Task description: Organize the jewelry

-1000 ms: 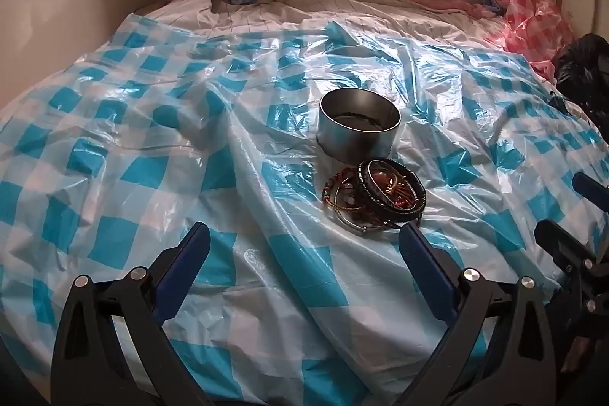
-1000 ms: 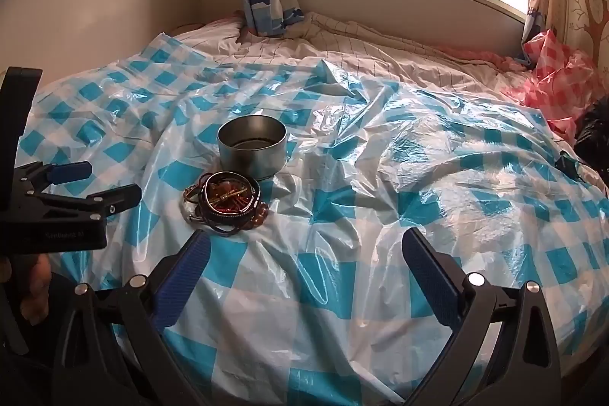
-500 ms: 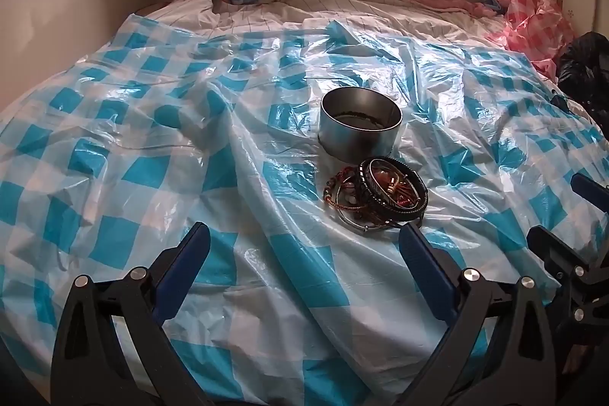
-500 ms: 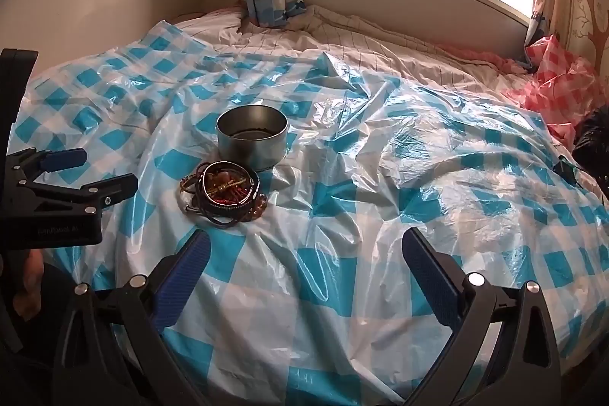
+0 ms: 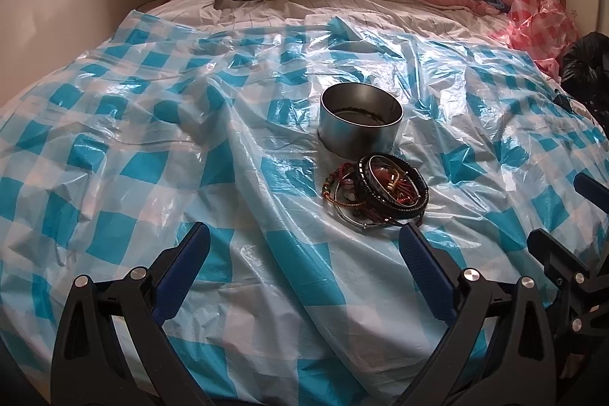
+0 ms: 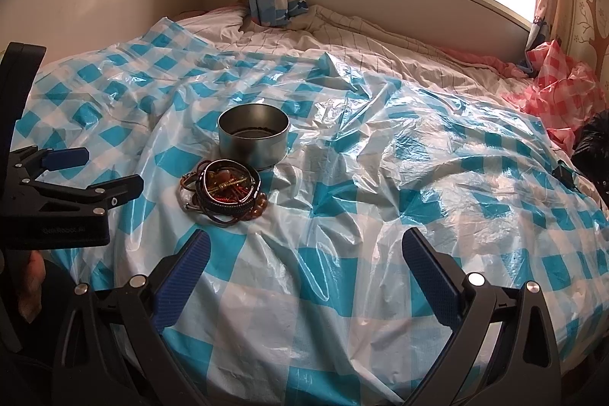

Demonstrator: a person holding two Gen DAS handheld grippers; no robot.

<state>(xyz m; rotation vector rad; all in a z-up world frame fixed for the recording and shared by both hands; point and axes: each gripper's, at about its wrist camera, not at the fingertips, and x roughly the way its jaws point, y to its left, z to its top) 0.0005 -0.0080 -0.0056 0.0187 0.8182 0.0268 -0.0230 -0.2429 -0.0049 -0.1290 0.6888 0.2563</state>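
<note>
A pile of bracelets [image 5: 375, 189], black, red, beaded and metal, lies on the blue-checked plastic sheet [image 5: 160, 158] on a bed. A round metal tin [image 5: 361, 122], open at the top, stands just behind the pile. My left gripper [image 5: 304, 246] is open and empty, a little short of the pile, which lies ahead to its right. In the right wrist view the pile [image 6: 222, 189] and tin [image 6: 253, 137] are ahead on the left. My right gripper [image 6: 306, 248] is open and empty, to the right of the pile.
The left gripper [image 6: 91, 174] shows at the left edge of the right wrist view, the right gripper [image 5: 567, 215] at the right edge of the left wrist view. A pink checked bag [image 5: 533, 21] and a black bag [image 5: 586, 71] lie far right. A wall and window stand behind.
Both grippers have tilted and drifted slightly, so the pile and tin sit a little nearer the middle in the right wrist view. Nothing was touched or moved.
</note>
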